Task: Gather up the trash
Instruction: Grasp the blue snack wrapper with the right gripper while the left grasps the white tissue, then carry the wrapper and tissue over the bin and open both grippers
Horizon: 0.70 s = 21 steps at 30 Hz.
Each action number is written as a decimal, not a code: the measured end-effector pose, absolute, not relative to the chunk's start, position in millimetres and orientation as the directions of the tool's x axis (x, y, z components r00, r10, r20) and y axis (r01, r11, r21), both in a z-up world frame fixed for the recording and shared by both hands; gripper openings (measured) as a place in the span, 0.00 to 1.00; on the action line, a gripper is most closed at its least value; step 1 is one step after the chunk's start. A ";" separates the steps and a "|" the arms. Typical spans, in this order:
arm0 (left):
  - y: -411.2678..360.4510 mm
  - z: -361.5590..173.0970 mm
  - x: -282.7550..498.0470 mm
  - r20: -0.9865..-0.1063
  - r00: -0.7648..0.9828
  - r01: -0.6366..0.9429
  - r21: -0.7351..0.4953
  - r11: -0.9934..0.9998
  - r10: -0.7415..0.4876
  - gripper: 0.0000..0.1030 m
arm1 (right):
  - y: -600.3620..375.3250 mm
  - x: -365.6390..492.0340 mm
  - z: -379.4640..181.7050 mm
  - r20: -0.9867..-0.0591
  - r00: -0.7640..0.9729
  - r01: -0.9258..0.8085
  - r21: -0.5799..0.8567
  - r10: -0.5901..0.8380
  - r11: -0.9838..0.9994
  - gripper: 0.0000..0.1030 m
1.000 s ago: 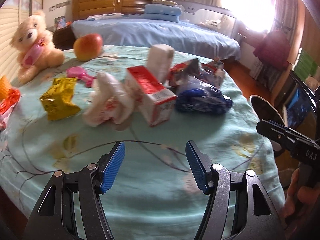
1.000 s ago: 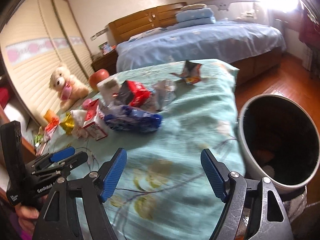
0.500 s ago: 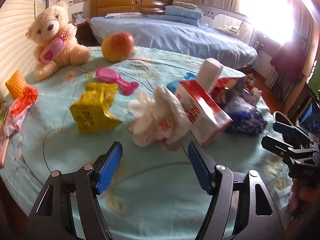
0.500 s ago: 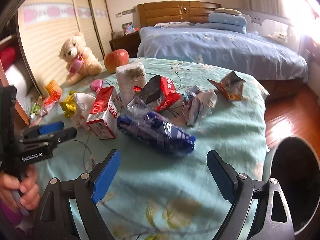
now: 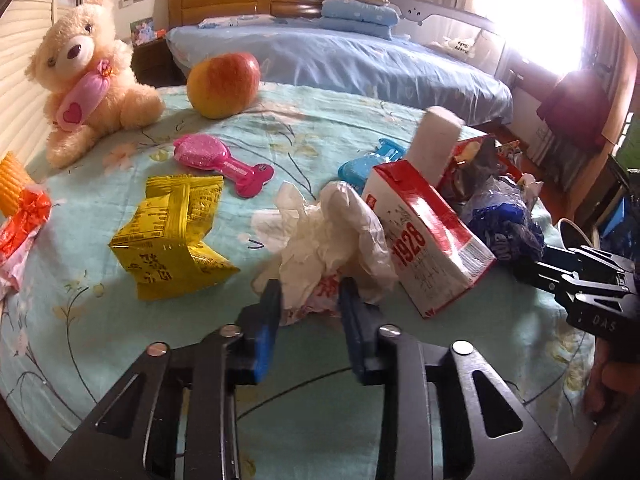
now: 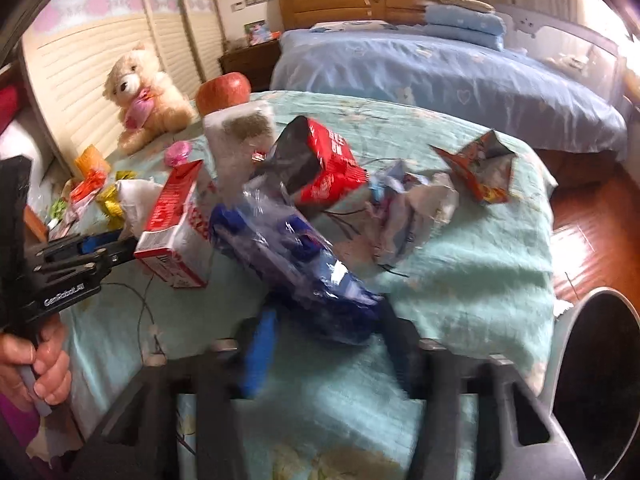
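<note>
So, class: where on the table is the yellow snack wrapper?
In the left wrist view, the yellow snack wrapper lies left of the crumpled white tissue, just in front of the pink toy brush.

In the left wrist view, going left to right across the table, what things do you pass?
Orange wrapper → teddy bear → yellow packet → pink brush → white crumpled bag → red and white carton → blue wrapper.

Crumpled white wrapper (image 5: 320,236) beside tilted red-white carton (image 5: 424,236)
</note>
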<state>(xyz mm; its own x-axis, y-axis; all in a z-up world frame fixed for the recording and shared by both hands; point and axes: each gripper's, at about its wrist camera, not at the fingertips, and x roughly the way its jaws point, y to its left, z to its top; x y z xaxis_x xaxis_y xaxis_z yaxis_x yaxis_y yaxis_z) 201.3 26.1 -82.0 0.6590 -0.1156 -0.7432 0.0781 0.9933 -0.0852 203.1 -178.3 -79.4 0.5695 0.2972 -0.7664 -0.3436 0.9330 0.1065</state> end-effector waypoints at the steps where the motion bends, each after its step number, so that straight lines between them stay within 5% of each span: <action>1: 25.0 -81.7 197.9 -0.741 0.662 0.080 -0.083 0.993 -0.115 0.24 | -179.2 202.3 -78.8 -0.765 0.569 -0.340 0.115 0.302 0.933 0.42; 21: -29.2 -66.9 135.2 -0.722 0.641 0.224 -0.145 0.964 -0.258 0.22 | -230.5 138.5 -61.6 -0.710 0.641 -0.175 0.235 0.292 0.956 0.41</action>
<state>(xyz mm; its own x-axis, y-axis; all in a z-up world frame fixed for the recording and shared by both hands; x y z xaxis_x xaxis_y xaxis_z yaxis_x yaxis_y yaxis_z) 135.2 -29.2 -66.9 0.6415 -0.2580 -0.7225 0.2239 0.9637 -0.1453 138.5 -230.5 -61.6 0.6410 0.2918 -0.7099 -0.1755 0.9561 0.2346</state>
